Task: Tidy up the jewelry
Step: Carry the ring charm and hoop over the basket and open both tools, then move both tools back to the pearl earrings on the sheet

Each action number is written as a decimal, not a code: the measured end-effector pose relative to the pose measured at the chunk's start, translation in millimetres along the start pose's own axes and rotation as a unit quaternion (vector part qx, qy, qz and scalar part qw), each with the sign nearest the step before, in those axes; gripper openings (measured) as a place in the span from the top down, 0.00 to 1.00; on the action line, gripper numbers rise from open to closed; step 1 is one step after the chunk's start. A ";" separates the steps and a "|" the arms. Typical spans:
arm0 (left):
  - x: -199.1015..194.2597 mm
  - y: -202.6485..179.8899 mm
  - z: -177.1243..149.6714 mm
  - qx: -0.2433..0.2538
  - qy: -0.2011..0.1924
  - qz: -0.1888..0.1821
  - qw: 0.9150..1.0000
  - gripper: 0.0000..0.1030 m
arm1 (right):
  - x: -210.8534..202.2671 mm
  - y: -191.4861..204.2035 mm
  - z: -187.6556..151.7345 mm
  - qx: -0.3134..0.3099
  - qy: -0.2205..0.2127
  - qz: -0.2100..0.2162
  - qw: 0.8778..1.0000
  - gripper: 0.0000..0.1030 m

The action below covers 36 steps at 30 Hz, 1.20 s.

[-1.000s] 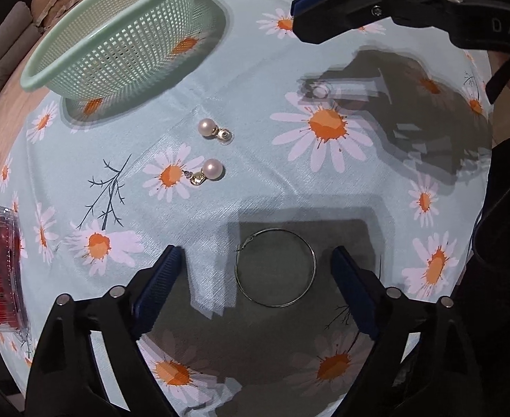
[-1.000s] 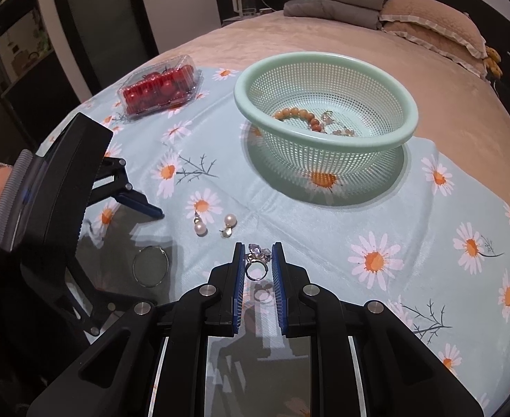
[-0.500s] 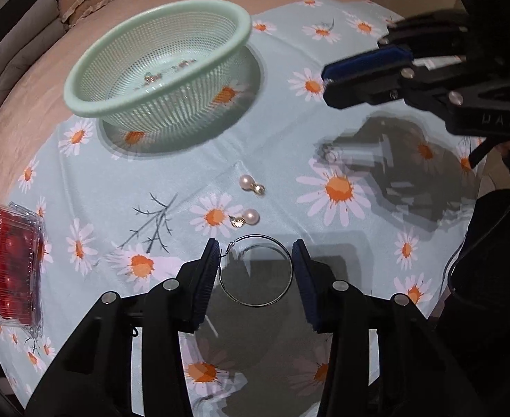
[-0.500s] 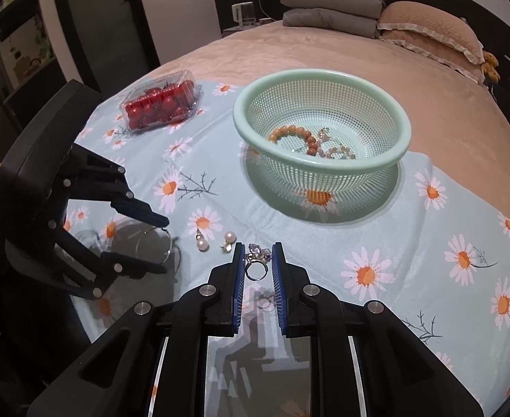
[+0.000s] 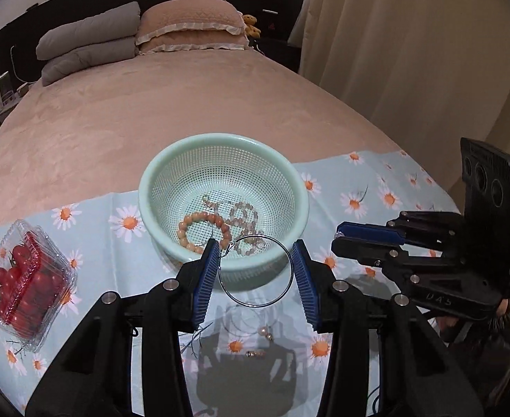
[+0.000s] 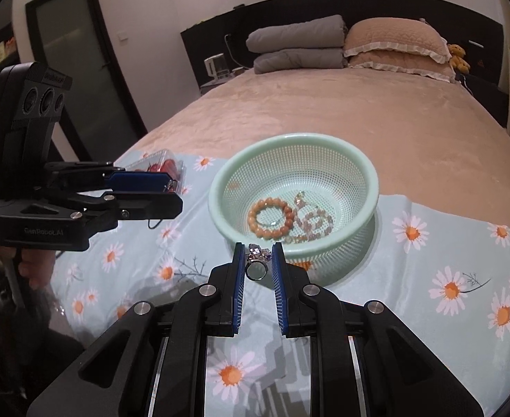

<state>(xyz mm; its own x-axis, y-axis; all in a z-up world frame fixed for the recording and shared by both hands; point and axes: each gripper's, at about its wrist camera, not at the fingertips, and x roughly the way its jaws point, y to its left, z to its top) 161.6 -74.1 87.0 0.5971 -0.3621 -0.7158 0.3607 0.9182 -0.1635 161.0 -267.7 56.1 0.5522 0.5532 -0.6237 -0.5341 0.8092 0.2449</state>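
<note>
A pale blue daisy-print cloth [image 5: 123, 271] covers the foot of a bed with a tan bedspread [image 5: 150, 104], in a bedroom with a dark headboard.

Nearest in the left wrist view, the left gripper [image 5: 256, 271] is clamped on a large thin hoop earring [image 5: 256, 270], the wire ring spanning the gap between its blue pads and lifted clear of the cloth. Below it, on the cloth, lie two pearl earrings [image 5: 263, 332], with another small gold-toned piece just beside them; the right wrist view does not show these.

Nearest in the right wrist view, the right gripper [image 6: 257, 267] holds a silver ring with a stone cluster [image 6: 256, 267] between its narrowly spaced pads, raised just in front of the basket's near rim. From the left view the right gripper's fingers appear side-on and close together, with only a small pale speck at their tip.

Beyond both grippers sits the mint-green mesh basket [image 5: 171, 187] on the cloth. Inside it are an orange bead bracelet [image 6: 270, 217], a paler bead bracelet [image 6: 315, 224] and a small silver piece.

To the left stands a clear plastic box of cherry tomatoes [image 5: 22, 285], fully seen from the left view, mostly hidden behind the left gripper in the right view.

Farthest back, folded grey blankets [image 6: 296, 48] and tan frilled pillows [image 6: 394, 45] lie at the headboard. Only the right view shows the door [image 6: 77, 69]; only the left view shows the curtain [image 5: 411, 52].
</note>
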 end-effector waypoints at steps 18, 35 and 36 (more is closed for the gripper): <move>53.5 50.9 0.1 -0.160 -0.023 -0.016 0.987 0.44 | 39.2 -54.9 0.8 0.161 -0.057 -0.005 0.985 0.63; 38.1 56.3 -18.5 -0.117 0.009 0.004 0.993 0.14 | 23.4 -22.3 -13.5 0.012 -0.048 -0.036 0.998 0.37; 39.4 55.0 -20.1 -0.104 0.020 0.007 0.994 0.14 | 24.8 -18.9 -15.8 -0.001 -0.037 -0.034 0.999 0.36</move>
<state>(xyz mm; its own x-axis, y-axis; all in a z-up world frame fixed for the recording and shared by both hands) 190.6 -34.7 36.2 0.5700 -0.3460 -0.7452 0.1945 0.9381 -0.2867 174.7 -272.4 24.3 0.6338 0.5099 -0.5817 -0.4952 0.8452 0.2013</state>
